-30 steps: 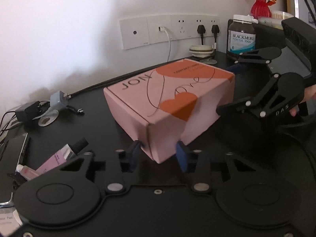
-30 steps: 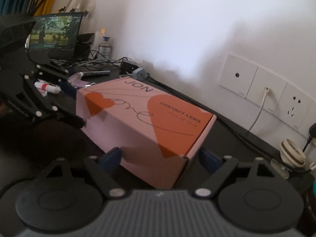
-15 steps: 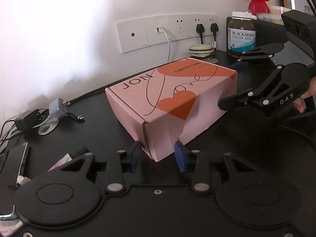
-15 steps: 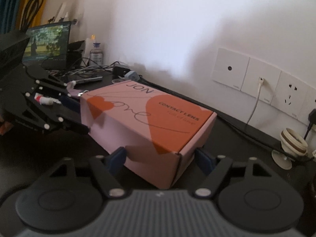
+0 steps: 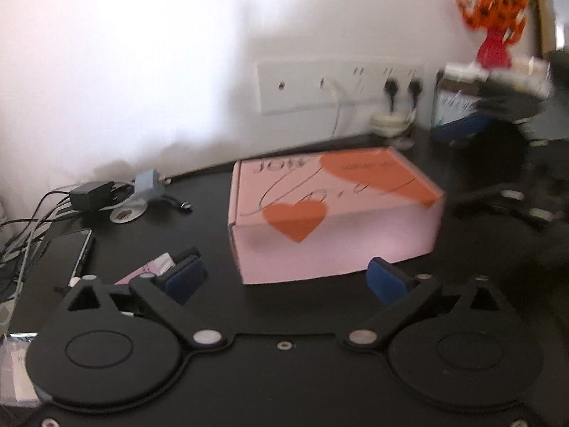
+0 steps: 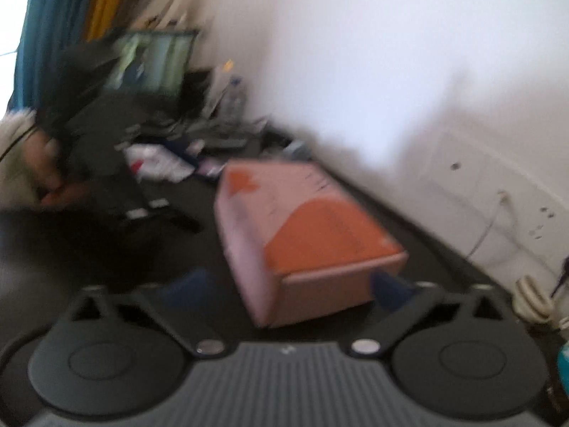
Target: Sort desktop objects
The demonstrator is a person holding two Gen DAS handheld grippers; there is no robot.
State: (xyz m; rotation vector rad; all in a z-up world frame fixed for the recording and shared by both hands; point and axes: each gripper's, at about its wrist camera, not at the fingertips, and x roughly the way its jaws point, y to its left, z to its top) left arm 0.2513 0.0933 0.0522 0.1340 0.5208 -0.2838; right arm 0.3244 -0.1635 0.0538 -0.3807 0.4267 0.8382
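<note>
box [image 5: 330, 213]: set flat on tabletop [image 5: 177, 235] | left gripper [image 5: 284, 279]: jaws just opened wide, released, box beyond them untouched | right gripper [image 6: 288, 288]: jaws just opened wide, released, beside box end

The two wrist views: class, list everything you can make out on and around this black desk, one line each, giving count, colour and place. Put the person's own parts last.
box: one, pink with orange hearts, mid-desk
desk: one, black, under everything
wall sockets: one strip, white, on the wall behind the box
charger: one, black, far left by the wall
phone: one, black, left edge of the desk
tube: one, pink, beside the left finger
bottle: one, blurred, right of the sockets
flowers: one bunch, orange, in a red vase, top right
screen: one, lit, far end of the desk
left hand-held gripper: black with blue pads, jaws just opened wide, nothing between them
right hand-held gripper: the same, open, pads clear of the box end
hand: one, blurred, left
</note>
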